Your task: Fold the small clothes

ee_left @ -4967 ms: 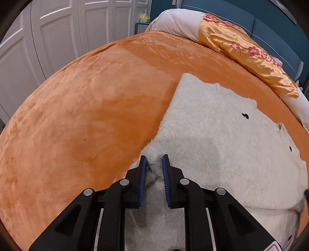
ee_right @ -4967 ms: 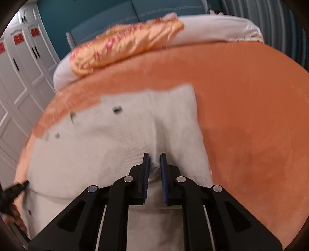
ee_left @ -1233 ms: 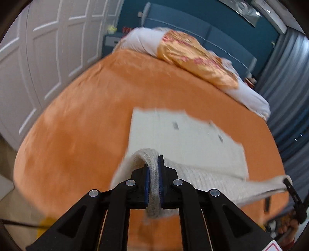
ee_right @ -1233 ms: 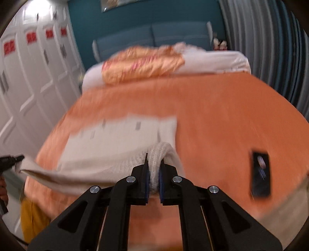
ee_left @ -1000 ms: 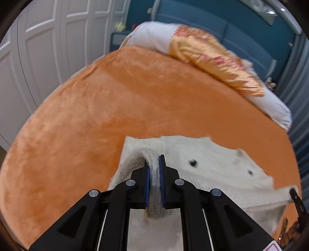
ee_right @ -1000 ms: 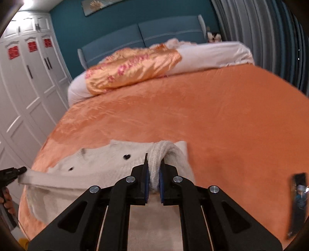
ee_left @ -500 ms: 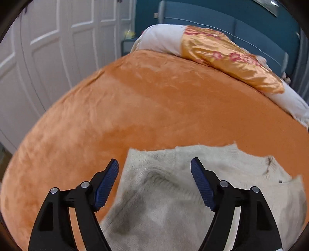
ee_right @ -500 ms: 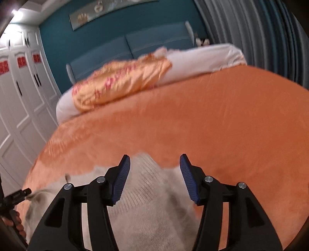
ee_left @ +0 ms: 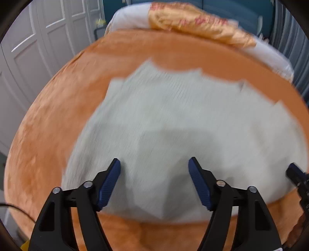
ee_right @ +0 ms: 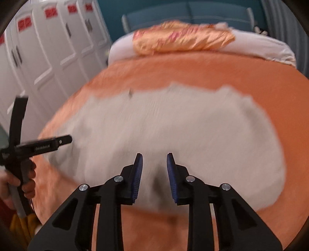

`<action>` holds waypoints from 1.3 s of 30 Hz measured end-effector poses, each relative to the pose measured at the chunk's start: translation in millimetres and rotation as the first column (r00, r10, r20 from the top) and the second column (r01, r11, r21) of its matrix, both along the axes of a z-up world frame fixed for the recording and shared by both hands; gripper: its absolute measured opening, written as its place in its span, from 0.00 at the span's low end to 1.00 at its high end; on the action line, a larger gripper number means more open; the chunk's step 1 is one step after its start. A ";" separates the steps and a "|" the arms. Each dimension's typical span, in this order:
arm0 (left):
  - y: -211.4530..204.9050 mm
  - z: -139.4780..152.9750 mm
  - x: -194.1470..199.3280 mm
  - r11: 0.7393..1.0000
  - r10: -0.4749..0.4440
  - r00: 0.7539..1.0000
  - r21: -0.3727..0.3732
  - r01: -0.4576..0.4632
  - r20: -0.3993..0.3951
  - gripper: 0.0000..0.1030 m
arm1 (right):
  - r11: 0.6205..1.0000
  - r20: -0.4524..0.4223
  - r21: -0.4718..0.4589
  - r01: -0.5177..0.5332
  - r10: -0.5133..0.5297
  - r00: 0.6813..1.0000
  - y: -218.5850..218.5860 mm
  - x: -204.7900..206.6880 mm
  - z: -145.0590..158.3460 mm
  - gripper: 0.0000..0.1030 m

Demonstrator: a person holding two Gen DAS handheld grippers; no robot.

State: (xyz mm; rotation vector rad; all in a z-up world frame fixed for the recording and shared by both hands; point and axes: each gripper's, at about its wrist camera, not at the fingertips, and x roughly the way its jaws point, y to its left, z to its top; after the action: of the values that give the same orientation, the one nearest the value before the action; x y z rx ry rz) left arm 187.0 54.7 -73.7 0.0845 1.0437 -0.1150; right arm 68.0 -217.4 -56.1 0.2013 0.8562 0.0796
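Observation:
A cream knitted sweater [ee_left: 183,123] lies folded over on the orange bedspread [ee_left: 58,108]; it also shows in the right wrist view [ee_right: 173,125]. My left gripper [ee_left: 154,173] is open wide and empty above the sweater's near edge. My right gripper [ee_right: 154,170] is open and empty above the near edge too. The left gripper's tool [ee_right: 44,144] shows at the left of the right wrist view, over the sweater's left end. Both views are blurred by motion.
An orange floral quilt [ee_left: 202,25] and white pillows [ee_right: 260,46] lie at the head of the bed. White wardrobe doors [ee_left: 38,38] stand to the left. The blue headboard [ee_right: 193,13] is at the back.
Both grippers carried the sweater's near edge forward over the rest, let go and opened. Since then they have pulled back toward the near side of the bed.

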 end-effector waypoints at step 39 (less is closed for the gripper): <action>41.2 9.2 132.0 0.949 0.246 0.963 -0.230 -0.216 0.109 0.04 | 0.916 0.074 -0.022 0.401 -0.398 0.914 -157.5 94.9 4.1 0.06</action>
State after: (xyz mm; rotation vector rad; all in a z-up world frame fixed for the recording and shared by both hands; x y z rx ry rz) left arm 319.0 95.9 -64.5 -0.2253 0.8918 -0.0081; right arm 162.9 -374.9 -52.0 0.3344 0.7333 -0.3121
